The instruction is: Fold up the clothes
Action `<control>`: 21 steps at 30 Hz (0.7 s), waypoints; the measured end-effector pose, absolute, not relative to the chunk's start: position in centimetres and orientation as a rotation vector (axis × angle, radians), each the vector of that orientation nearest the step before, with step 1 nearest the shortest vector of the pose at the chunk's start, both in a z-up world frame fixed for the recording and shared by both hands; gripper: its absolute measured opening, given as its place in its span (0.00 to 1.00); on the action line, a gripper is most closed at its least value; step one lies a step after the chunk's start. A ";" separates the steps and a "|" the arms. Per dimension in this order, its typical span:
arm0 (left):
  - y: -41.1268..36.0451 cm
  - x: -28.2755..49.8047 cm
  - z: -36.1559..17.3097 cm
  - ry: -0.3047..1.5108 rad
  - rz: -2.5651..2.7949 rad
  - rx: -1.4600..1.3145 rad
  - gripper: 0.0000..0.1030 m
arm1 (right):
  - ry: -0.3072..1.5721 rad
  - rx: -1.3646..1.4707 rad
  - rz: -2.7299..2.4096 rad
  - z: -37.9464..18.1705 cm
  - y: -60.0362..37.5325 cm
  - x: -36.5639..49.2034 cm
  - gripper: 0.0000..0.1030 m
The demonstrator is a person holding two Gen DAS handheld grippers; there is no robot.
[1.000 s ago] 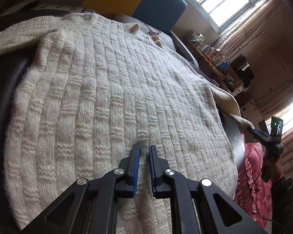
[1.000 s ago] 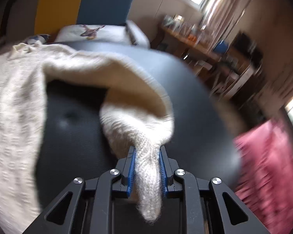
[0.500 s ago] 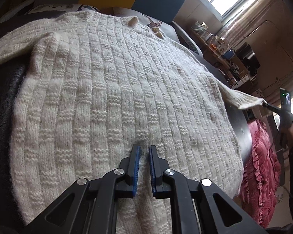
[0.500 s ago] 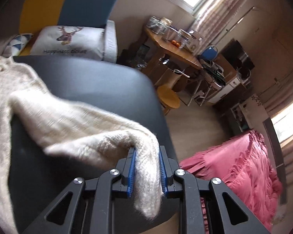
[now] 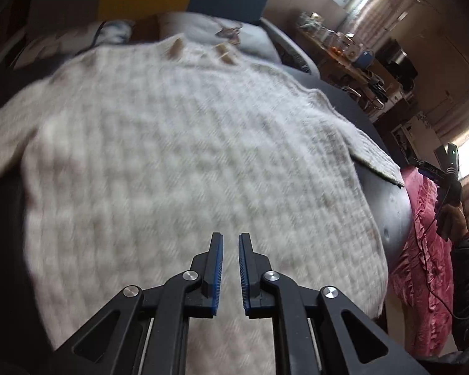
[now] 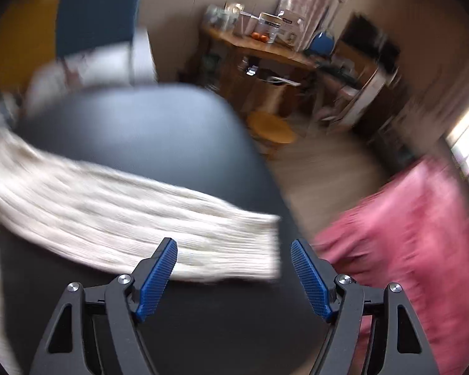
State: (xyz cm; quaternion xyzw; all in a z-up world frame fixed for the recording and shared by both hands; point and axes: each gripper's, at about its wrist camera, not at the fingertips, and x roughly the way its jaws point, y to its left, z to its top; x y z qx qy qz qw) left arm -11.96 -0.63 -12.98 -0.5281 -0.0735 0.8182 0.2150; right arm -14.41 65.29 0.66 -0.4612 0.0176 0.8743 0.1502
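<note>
A cream knitted sweater (image 5: 187,156) lies spread flat on a black padded surface (image 5: 390,212). My left gripper (image 5: 231,240) hovers over its lower middle, jaws nearly together, with nothing between them. In the right wrist view one sleeve (image 6: 140,218) lies stretched out across the black surface (image 6: 140,125), its cuff near the right edge. My right gripper (image 6: 234,247) stands wide open just in front of that cuff and holds nothing. The same sleeve (image 5: 375,156) shows at the right in the left wrist view. Both views are blurred.
A pink ruffled cloth (image 6: 406,234) lies to the right, below the surface's edge. A wooden table with jars (image 6: 265,47) and a round stool (image 6: 270,126) stand beyond. A cushion (image 5: 203,28) sits behind the sweater's collar. A person's hand (image 5: 450,215) is at far right.
My right gripper pulled the sleeve out to the right, then opened and let it drop flat on the surface. The left gripper has lifted and drawn back a little.
</note>
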 end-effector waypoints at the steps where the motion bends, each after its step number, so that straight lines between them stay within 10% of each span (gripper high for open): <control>1: 0.7 -13.3 -12.5 -0.176 2.272 -1.435 0.09 | 0.116 -1.319 2.541 0.7 65.2 -14.3 0.74; 6: 7.3 -20.3 -10.0 -0.077 2.265 -1.299 0.09 | 0.309 -1.364 2.608 -2.1 63.3 -15.7 0.74; 21: 24.7 -35.1 -15.3 0.292 2.139 -1.317 0.09 | 0.064 -1.455 2.488 -7.1 64.0 -17.7 0.74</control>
